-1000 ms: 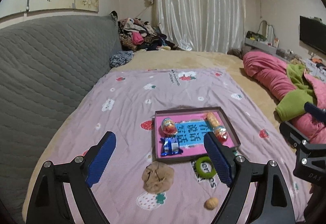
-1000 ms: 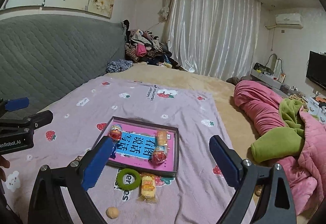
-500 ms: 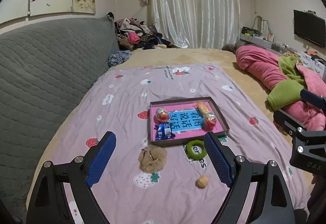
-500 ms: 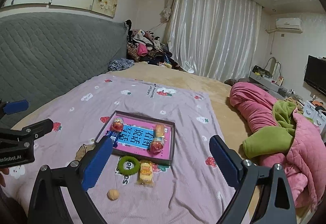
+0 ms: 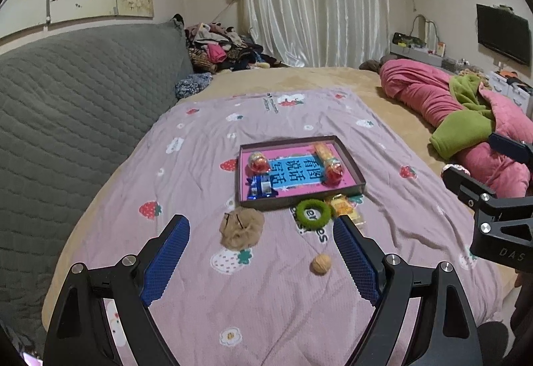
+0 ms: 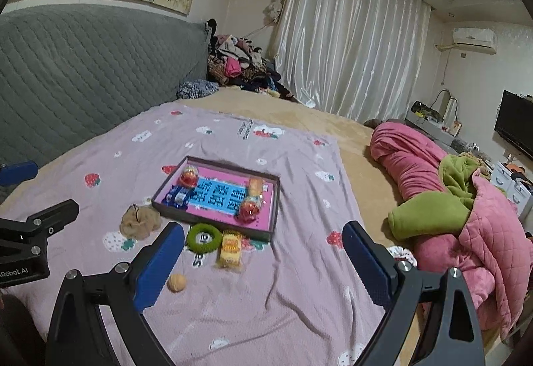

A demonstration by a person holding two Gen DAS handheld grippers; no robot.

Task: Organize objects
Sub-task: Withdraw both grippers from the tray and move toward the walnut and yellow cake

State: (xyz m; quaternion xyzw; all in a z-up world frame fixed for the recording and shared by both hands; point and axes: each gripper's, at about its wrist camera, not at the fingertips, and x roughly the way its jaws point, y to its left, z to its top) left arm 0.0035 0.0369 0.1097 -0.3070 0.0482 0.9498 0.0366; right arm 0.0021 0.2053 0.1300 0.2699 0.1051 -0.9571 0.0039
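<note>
- Left wrist view: the left gripper [image 5: 261, 234] is at the bottom of the frame. Its blue fingers are spread wide and hold nothing.
- The dark tray [image 5: 354, 173] sits in the middle of the frame on the purple sheet [image 5: 200, 172]. Inside it are two red candy balls, a yellow snack and a blue packet [image 5: 262, 188].
- Four things lie loose below the tray: a brown scrunchie [image 5: 241, 228], a green ring [image 5: 313, 213], a yellow cake pack [image 5: 343, 207] and a walnut [image 5: 321, 263].
- The walnut is small, hard and round, so I think it can roll or slip. Pinch it across its middle.
- The scrunchie is soft and light. It will squash, so grab its puffy middle.
- The right gripper shows at the right edge, well apart from the loose things.
- Right wrist view: the right gripper [image 6: 263, 239] is at the bottom, fingers wide apart and empty too.
- The green ring [image 6: 204, 238] looks squishy. Take one side of its band. It lies just beside the tray wall [image 6: 213, 221].
- The yellow cake pack [image 6: 230, 248] is a crinkly bag, maybe slippery, with soft cake that can crush. Hold it gently by its sides. It is a bit blurry here.
- The walnut [image 6: 176, 282] sits near the left blue finger [image 6: 159, 267].
- A pink quilt [image 6: 466, 216] and green blanket [image 6: 429, 216] are piled at the right, away from the tray. Nothing blocks the way.
</note>
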